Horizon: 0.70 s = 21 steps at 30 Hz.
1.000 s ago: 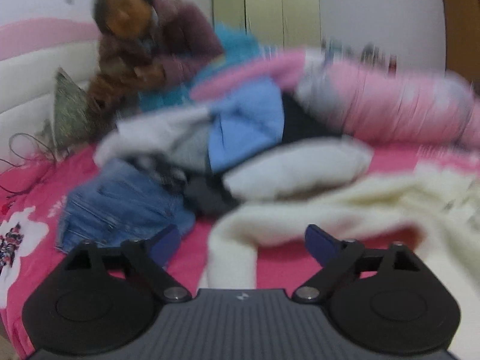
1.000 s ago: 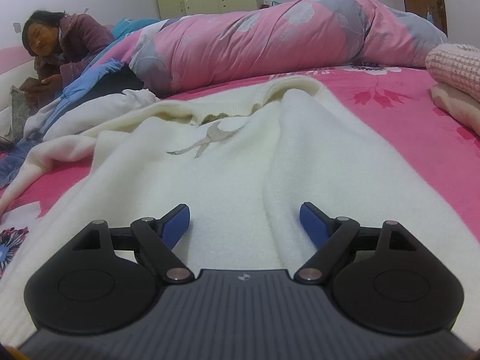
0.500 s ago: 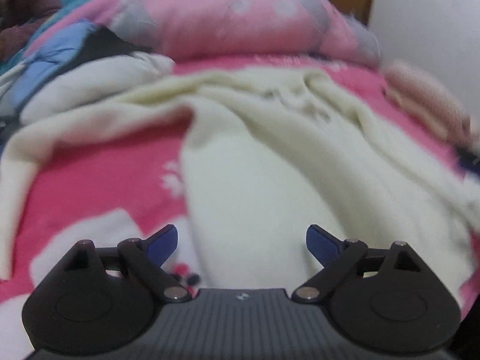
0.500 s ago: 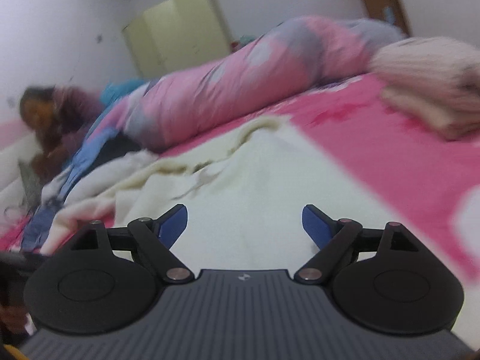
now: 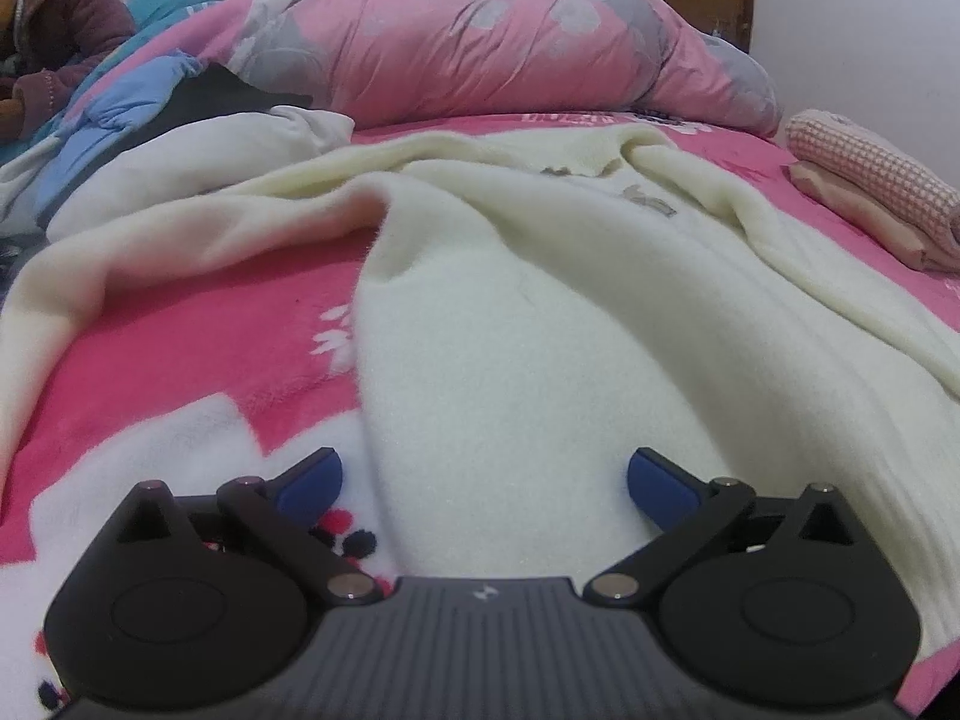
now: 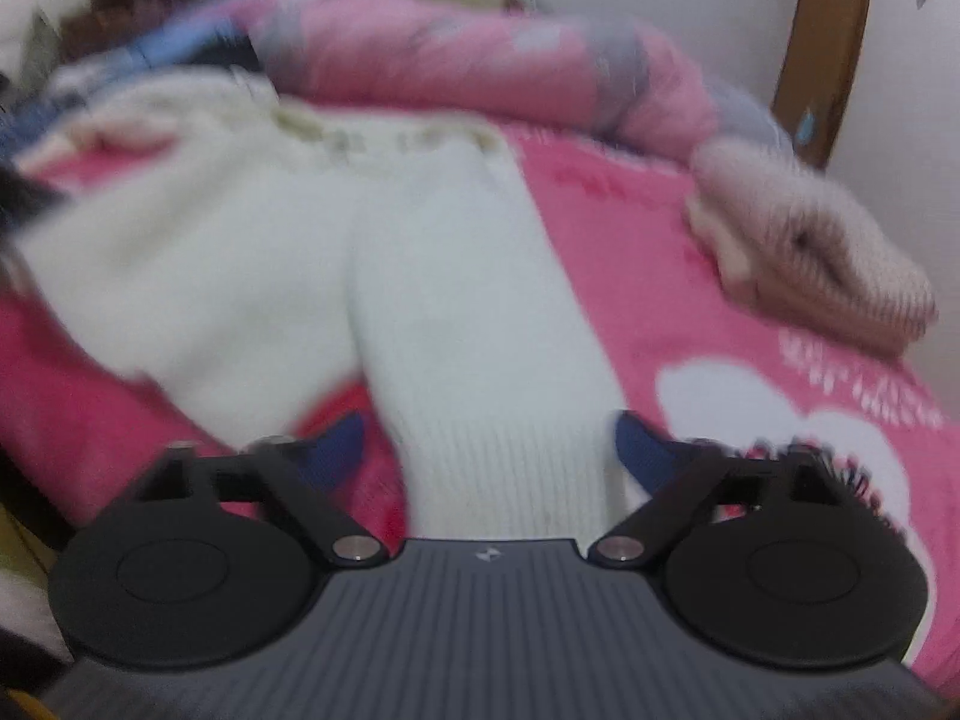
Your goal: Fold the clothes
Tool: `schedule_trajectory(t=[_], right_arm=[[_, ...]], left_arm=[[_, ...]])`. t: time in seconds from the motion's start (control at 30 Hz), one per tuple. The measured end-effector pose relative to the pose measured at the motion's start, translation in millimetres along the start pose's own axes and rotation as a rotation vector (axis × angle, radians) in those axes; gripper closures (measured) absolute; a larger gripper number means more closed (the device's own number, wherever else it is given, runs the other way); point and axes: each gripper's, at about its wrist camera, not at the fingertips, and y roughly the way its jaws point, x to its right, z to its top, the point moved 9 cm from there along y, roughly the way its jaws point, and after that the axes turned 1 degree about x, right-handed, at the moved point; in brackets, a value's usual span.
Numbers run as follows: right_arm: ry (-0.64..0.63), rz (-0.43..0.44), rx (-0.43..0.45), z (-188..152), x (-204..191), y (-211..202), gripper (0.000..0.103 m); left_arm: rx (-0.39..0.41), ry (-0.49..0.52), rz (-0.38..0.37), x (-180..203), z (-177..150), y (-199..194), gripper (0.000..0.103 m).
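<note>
Far to your left, a person (image 5: 54, 18) in a dark red coat sits at the top corner of the bed. Next to them is a messy pile of clothes (image 5: 150, 114), blue, black and white ones. A long pink quilt (image 5: 510, 54) is rolled up across the back of the bed.

Your left gripper (image 5: 483, 480) hangs low over the pink blanket (image 5: 198, 324). Its jaws are opening and stand very wide. The left edge of the cream sweater (image 5: 540, 312) lies between them, but the blue pads (image 5: 309, 477) are not pressing on it. The sweater is spread flat in the middle of the bed. One sleeve (image 5: 180, 240) stretches out to the left.

Your right gripper (image 6: 489, 450) is over the other sleeve (image 6: 480, 360), at its ribbed cuff. Its jaws are closing, with the cuff between them. This view is blurry, so you cannot tell if the pads touch the cuff.

To your right, a folded pink checked cloth (image 5: 876, 186) sits near the edge of the bed, apart from the sweater. Behind it is a brown wooden door frame (image 6: 834, 54).
</note>
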Motion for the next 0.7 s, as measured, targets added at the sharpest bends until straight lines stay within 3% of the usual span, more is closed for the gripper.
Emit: schedule_trajectory(t=[0.03,0.07,0.1,0.2,0.27,0.4,0.47,0.57,0.63,0.67,0.7], right_arm=[[0.023,0.011,0.004,1.5,2.5,3.9,0.043],[0.040,0.006,0.026,7.3,7.0,3.1,0.069],[0.063,-0.016,0.048,15.9,16.0,2.1,0.088],[0.173,-0.027,0.144,47.4,45.1,-3.7,0.090],[0.216,-0.045,0.198,75.4,68.4,-3.9,0.090],[0.183,-0.074,0.272,143.9,108.4,9.8,0.090],[0.156,-0.111,0.309,196.7,137.5,22.7,0.090],[0.229,-0.188,0.386,276.0,192.6,35.1,0.089],[0.267,-0.299,0.396,312.6,227.2,46.7,0.082],[0.266,-0.341,0.372,318.1,236.4,54.0,0.068],[0.274,-0.398,0.345,317.4,244.2,61.1,0.042]], left_arm=[[0.002,0.000,-0.001,-0.2,-0.2,0.1,0.000],[0.004,0.000,-0.003,-0.5,-0.4,0.3,0.000],[0.007,0.000,-0.006,-0.9,-0.5,0.8,0.000],[0.020,-0.003,-0.007,-1.3,-1.0,2.5,0.000],[0.036,-0.003,-0.008,-1.1,-2.1,2.7,0.000],[0.074,-0.010,-0.024,-2.2,-4.1,2.4,0.000],[0.081,-0.011,-0.034,-2.8,-3.8,3.0,0.000],[0.088,-0.017,-0.044,-4.3,-3.9,3.1,0.000],[0.095,-0.017,-0.044,-4.7,-4.6,2.9,0.000],[0.099,-0.017,-0.044,-4.9,-4.8,2.8,0.000],[0.104,-0.018,-0.045,-5.1,-5.1,2.7,0.000]])
